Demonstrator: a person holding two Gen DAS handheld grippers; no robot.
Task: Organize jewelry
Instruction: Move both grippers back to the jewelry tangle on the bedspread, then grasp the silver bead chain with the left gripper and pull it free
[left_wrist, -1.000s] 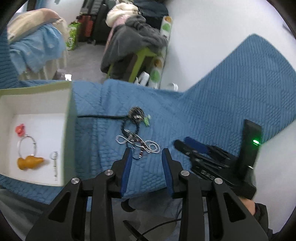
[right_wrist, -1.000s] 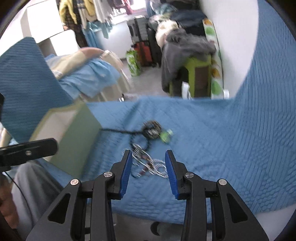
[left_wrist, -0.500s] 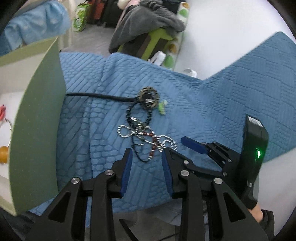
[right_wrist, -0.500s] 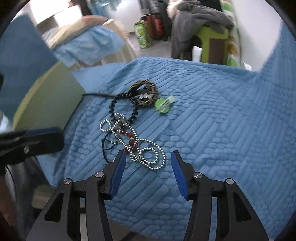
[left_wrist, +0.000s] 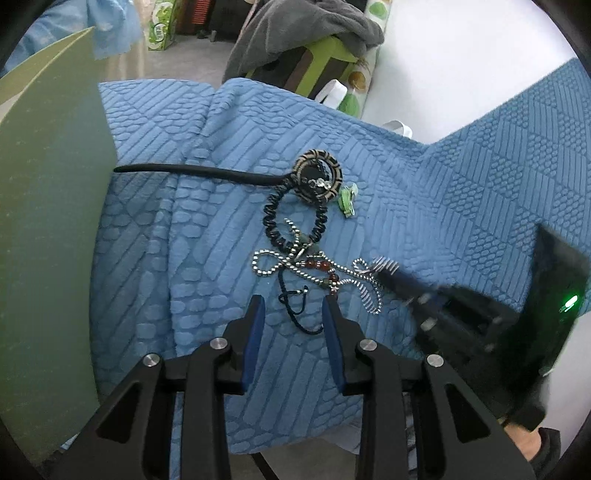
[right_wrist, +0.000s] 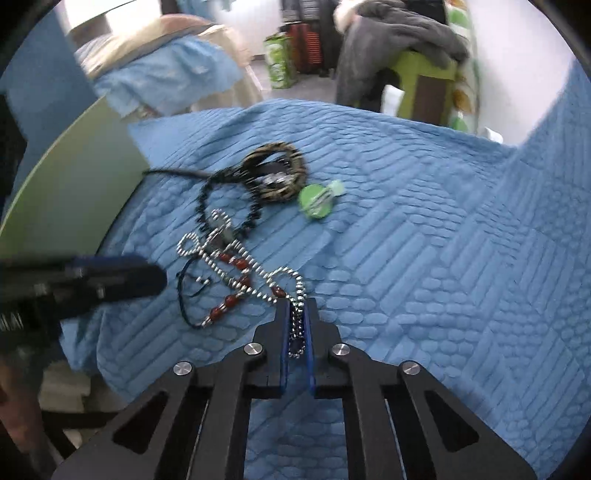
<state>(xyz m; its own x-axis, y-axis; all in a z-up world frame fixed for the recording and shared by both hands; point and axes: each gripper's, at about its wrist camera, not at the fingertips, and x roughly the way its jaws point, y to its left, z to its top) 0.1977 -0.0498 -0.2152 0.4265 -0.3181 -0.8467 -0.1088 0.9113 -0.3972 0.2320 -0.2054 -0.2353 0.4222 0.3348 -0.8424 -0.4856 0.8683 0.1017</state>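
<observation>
Silver ball chain (right_wrist: 236, 258) is pinched in our right gripper (right_wrist: 295, 306), visible only in the right wrist view; our left gripper (left_wrist: 293, 308) hangs spread above the black cord (left_wrist: 295, 314).

The left tongs (left_wrist: 293, 308) stand open over a blue quilted cloth (left_wrist: 424, 206), their tips straddling a thin black cord loop (left_wrist: 297, 310). Ahead lies a tangle: silver ball chain (left_wrist: 280, 264), red beads (left_wrist: 319, 264), black coiled band (left_wrist: 271, 221), woven ring (left_wrist: 319, 175). The right tongs (left_wrist: 386, 267) touch the chain's right end, blurred.
</observation>
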